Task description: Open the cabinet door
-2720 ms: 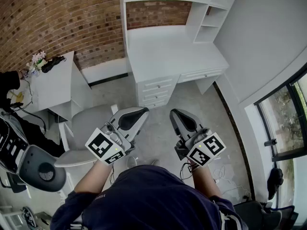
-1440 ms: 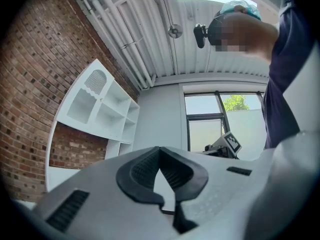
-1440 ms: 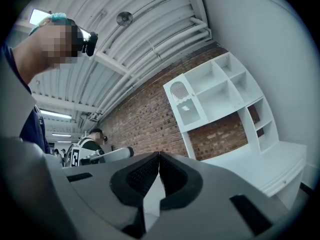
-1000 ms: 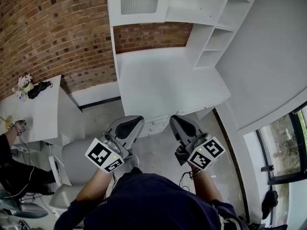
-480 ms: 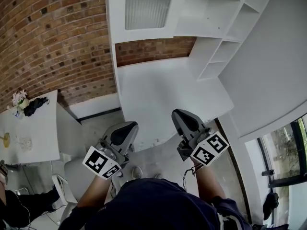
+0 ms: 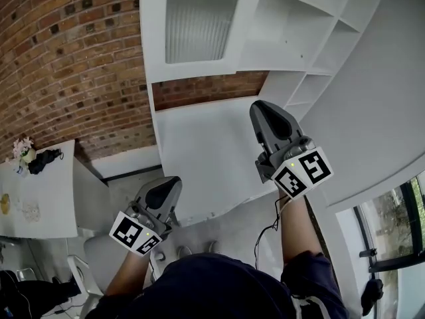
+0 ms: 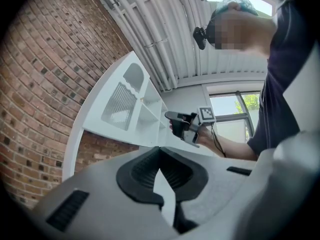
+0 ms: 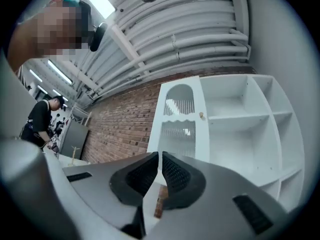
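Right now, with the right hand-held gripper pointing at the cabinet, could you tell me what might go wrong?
1. The right hand-held gripper has its jaws shut and empty; unless they open first, it would likely just bump the knob.
2. The knob is small and sits at the edge of the cabinet door, so a grip may slip off.
3. A missed reach could strike the door's ribbed glass panel.
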The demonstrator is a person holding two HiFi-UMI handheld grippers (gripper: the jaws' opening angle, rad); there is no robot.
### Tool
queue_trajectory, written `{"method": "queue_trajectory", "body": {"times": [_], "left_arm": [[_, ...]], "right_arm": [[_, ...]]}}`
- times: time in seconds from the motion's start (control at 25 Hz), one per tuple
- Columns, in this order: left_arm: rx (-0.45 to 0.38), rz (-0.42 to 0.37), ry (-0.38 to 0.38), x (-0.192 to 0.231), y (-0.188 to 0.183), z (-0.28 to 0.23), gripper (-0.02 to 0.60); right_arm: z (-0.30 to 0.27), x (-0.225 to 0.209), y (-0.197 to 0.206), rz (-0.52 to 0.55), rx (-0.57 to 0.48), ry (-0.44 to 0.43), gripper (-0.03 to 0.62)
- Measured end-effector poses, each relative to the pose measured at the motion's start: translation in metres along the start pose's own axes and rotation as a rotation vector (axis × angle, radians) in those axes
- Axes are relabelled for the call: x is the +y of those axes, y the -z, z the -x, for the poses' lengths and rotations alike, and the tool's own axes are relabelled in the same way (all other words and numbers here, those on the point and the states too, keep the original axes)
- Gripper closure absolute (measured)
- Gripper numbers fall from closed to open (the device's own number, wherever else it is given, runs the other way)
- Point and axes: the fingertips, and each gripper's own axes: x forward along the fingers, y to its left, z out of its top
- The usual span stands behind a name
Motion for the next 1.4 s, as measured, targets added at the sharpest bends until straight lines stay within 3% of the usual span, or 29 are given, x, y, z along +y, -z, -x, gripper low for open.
{"method": "queue_trajectory", "body": {"times": [0.12,0.24,0.44,0.76,1.08,1.28,1.4], "left_arm": [[-0.007,-0.002,-0.015,0.006,0.001,-0.013,0.581],[-0.019,-0.001,-0.031,0.011,0.0,-0.026,0.581],[-0.025,0.001,-0.058,0.022,0.002,-0.039,0.581],[-0.022,0.007,-0.102,0.034,0.009,-0.048,0.581],[-0.021,0.007,-0.125,0.04,0.01,-0.051,0.581],[-0.018,0.008,-0.132,0.039,0.011,-0.049,0.581],[-0.018,0.008,-0.136,0.039,0.011,-0.048,0.581]], "right_arm": [[-0.038,-0.033,-0.034,0.12,-0.031,0.012,0.563],[-0.078,-0.064,-0.062,0.218,-0.033,0.015,0.488],[-0.133,-0.11,-0.096,0.357,-0.031,0.084,0.473],[-0.19,-0.161,-0.119,0.426,-0.003,0.163,0.442],[-0.212,-0.18,-0.115,0.442,0.029,0.19,0.441],[-0.216,-0.184,-0.113,0.496,0.034,0.228,0.451],[-0.219,-0.184,-0.114,0.548,0.032,0.261,0.497]]}}
